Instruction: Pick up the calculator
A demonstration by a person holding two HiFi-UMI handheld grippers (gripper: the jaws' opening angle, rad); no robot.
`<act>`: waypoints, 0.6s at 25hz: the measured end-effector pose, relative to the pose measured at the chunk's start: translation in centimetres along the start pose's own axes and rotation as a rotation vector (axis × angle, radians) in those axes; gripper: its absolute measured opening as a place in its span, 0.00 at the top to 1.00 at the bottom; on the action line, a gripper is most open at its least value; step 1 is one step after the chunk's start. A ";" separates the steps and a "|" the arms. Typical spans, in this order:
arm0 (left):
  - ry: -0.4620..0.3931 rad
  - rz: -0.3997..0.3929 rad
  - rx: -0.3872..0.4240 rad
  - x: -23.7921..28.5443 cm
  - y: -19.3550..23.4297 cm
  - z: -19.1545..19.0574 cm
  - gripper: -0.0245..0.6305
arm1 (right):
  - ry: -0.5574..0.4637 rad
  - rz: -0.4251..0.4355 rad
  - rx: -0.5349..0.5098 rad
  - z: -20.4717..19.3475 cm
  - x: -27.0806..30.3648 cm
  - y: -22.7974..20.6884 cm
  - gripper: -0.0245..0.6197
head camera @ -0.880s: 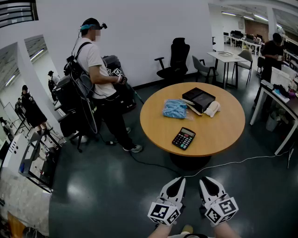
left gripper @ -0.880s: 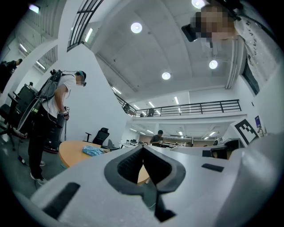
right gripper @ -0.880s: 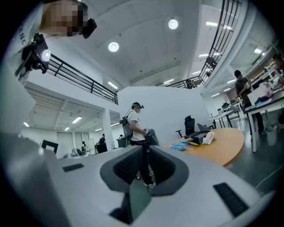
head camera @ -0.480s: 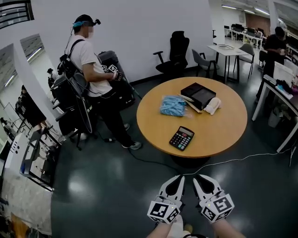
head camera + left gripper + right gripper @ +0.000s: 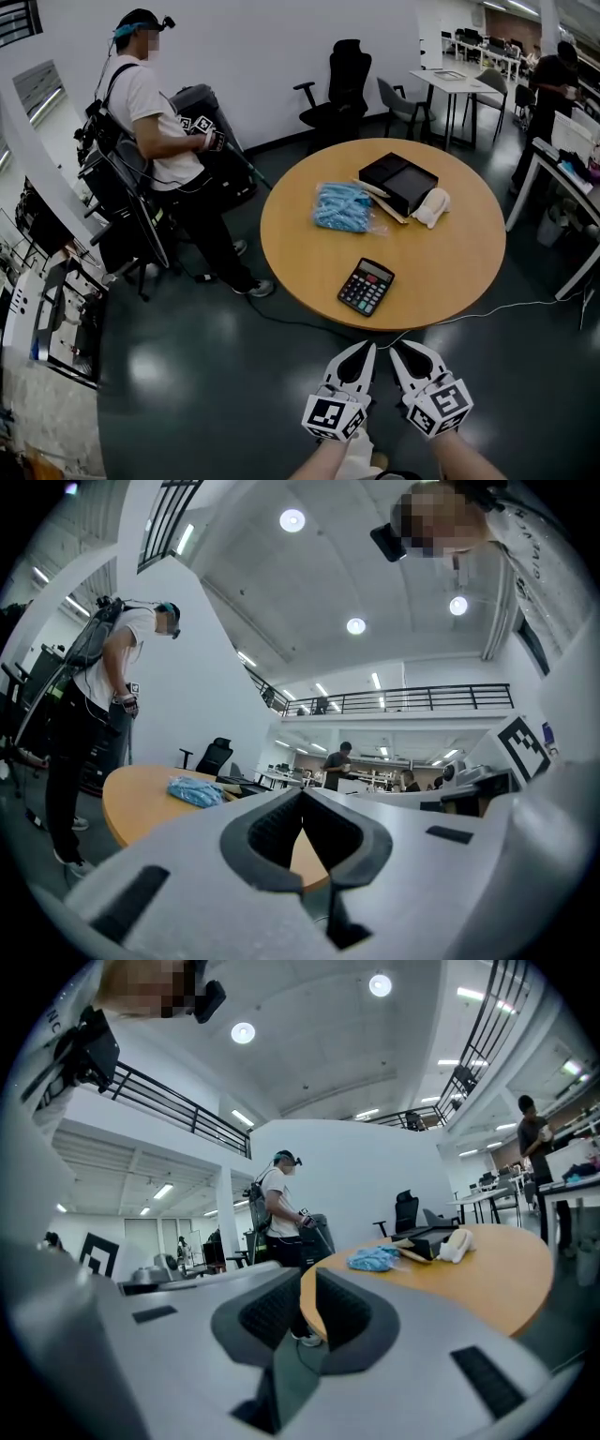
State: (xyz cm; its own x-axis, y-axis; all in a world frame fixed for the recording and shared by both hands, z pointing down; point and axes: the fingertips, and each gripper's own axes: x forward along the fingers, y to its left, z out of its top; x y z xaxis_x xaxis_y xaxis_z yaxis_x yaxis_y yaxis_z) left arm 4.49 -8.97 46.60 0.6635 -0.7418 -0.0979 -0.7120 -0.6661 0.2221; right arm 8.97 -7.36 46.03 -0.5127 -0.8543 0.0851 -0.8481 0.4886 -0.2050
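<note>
The black calculator (image 5: 366, 286) lies flat near the front edge of the round wooden table (image 5: 469, 272) in the head view. Both grippers hang side by side in front of the table, short of its edge, pointing at it. The left gripper (image 5: 365, 349) (image 5: 302, 794) is shut and holds nothing. The right gripper (image 5: 400, 349) (image 5: 307, 1283) is also shut and empty. In the two gripper views I see the table (image 5: 141, 794) (image 5: 469, 1279) ahead at jaw height, but the calculator does not show there.
On the table lie a blue plastic bag (image 5: 341, 206), a black box (image 5: 397, 178) and a white object (image 5: 431, 206). A person (image 5: 155, 122) with gear stands at the left. A cable (image 5: 487, 314) runs over the floor under the table. An office chair (image 5: 342, 80) and desks (image 5: 553, 159) stand behind.
The table and calculator have come closer and lower in the head view. Both grippers stay shut, side by side at the bottom. The person at the left has drifted toward the left edge.
</note>
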 end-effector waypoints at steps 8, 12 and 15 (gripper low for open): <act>0.018 0.021 -0.017 4.4 6.4 -2.4 0.95 | 0.124 0.081 0.035 -2.9 7.9 -2.9 0.91; 0.025 0.034 -0.054 5.8 8.6 -3.4 0.95 | 0.193 0.106 0.043 -3.5 10.8 -4.7 0.91; 0.072 0.015 -0.079 7.1 9.3 -5.1 0.95 | 0.248 0.089 0.036 -3.9 12.6 -7.3 0.90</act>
State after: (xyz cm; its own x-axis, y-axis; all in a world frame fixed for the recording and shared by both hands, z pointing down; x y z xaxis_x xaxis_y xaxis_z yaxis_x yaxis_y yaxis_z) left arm 3.71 -20.05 52.94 0.6698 -0.7421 -0.0250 -0.7034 -0.6449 0.2990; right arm 8.19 -20.97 52.40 -0.6057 -0.7366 0.3010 -0.7954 0.5493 -0.2563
